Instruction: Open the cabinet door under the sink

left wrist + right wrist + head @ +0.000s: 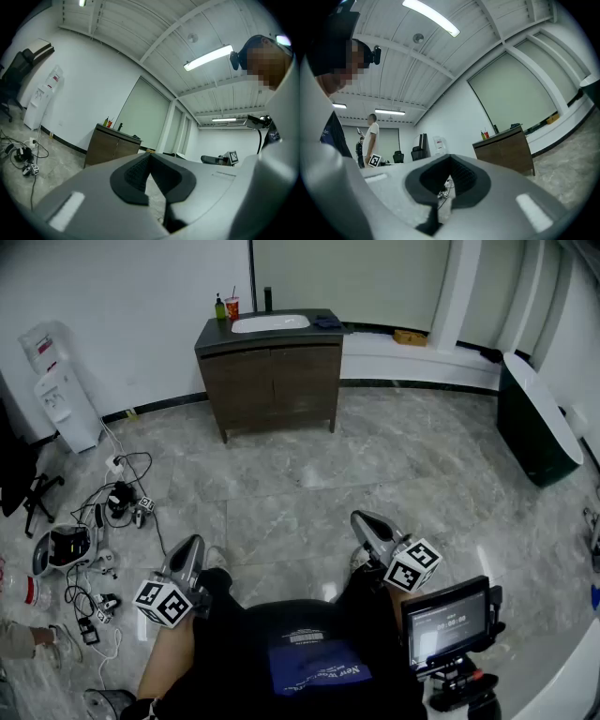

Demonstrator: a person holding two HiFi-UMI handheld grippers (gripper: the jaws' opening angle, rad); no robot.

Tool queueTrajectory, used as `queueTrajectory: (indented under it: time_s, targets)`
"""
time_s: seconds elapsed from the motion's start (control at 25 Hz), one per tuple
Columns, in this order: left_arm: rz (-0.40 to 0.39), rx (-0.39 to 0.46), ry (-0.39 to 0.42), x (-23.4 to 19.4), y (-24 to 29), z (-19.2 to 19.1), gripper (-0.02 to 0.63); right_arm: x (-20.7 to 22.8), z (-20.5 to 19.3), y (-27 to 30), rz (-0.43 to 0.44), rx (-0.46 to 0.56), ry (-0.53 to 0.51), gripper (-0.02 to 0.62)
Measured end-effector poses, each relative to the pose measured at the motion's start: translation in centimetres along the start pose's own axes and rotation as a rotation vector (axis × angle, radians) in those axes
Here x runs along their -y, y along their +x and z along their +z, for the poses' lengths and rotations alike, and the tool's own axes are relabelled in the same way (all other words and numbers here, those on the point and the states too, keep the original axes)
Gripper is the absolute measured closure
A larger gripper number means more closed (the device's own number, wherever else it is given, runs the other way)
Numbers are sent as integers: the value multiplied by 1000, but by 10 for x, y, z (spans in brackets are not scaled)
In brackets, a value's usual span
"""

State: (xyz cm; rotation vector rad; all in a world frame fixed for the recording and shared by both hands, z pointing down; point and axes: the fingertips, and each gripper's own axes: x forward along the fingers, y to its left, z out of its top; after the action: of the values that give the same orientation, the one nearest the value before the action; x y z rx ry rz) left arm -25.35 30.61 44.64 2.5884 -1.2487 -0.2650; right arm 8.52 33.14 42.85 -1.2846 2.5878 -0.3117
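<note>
Pale marbled floor (pixel 403 465) fills the head view. The sink cabinet (pixel 272 381) stands against the white wall at upper centre of the frame, well apart from both grippers. Its two doors (pixel 305 381) are shut, so the inside is hidden, and no handle can be made out from this far. The left gripper (pixel 190 547) and right gripper (pixel 363 519) sit low in the frame, just in front of the person's body. Each has its jaws together, with nothing between them. The step in hand appears to be the approach. Doing it well probably means walking up square to the cabinet, lowering one gripper to door height and parting its jaws. The jaws would then take the door's free edge or pull, and draw outward along the hinge arc rather than straight back. On the dark counter (pixel 208 334), the white sink (pixel 270 322) looks empty. A green bottle (pixel 219 307) and a red cup (pixel 232 307) with a straw stand at its upper left, and their contents cannot be told. A dark cloth (pixel 328 322) lies at its right.
</note>
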Motion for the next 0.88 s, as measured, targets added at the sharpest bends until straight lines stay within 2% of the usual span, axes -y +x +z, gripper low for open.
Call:
queueTrajectory:
  time_s: [0.88]
  targets:
    - [-13,-10,7,2,2,0,604,1,-3,3,-5,-1,11,594]
